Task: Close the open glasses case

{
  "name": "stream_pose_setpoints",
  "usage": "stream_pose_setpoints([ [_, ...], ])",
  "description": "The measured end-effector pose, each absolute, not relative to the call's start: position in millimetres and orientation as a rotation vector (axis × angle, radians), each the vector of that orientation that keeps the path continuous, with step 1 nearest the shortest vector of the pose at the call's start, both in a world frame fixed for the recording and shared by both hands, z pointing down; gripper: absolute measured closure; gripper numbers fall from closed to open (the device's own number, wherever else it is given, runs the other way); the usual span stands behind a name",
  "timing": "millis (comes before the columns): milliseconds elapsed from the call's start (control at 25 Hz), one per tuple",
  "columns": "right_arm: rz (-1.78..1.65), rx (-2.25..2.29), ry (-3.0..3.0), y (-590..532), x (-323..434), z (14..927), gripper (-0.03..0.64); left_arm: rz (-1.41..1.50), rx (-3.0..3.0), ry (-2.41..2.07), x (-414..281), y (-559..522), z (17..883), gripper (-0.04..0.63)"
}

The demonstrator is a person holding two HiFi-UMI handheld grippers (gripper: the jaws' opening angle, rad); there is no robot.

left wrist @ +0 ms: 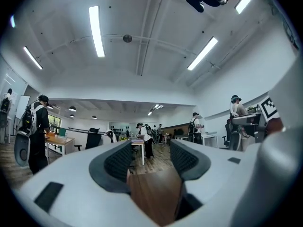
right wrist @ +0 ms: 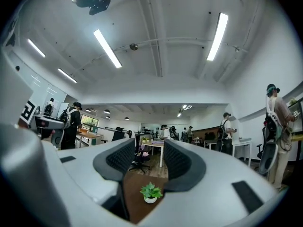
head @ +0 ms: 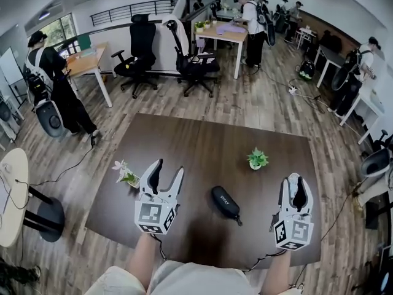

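**Head view:** One black glasses case (head: 226, 203), shut, lay on the brown table (head: 202, 134) between the left gripper (head: 170, 167) and the right gripper (head: 294, 179), clear of both sets of jaws. Two small potted plants stood on the table: a flowering plant (head: 126, 174) just beside the left gripper and a green plant (head: 257, 159) further back.

**Left gripper view:** The left gripper (left wrist: 150, 157) had its jaws apart and held nothing. Only tabletop showed between them.

**Right gripper view:** The right gripper (right wrist: 144, 157) had its jaws apart and held nothing. The green plant (right wrist: 150, 193) showed beyond the gap, untouched.

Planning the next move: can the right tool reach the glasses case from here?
Probably yes: the glasses case lies on the bare table, left of the open right tool, with nothing between them.
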State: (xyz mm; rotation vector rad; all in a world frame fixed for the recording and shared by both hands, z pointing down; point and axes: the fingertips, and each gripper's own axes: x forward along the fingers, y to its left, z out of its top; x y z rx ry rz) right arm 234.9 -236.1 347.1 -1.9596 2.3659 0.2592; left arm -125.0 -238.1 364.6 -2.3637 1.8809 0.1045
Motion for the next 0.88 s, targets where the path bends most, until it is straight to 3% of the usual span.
stream_pose_setpoints([
  [560,0.249,-1.933,2.440,-232,214,366,0.419,0.065,-2.414,1.873,-119,-230,384,0.337],
  [880,0.146,-1.894,2.607,-237,184,423,0.419,-0.031,-2.475,1.905,-108,-220,436,0.341],
])
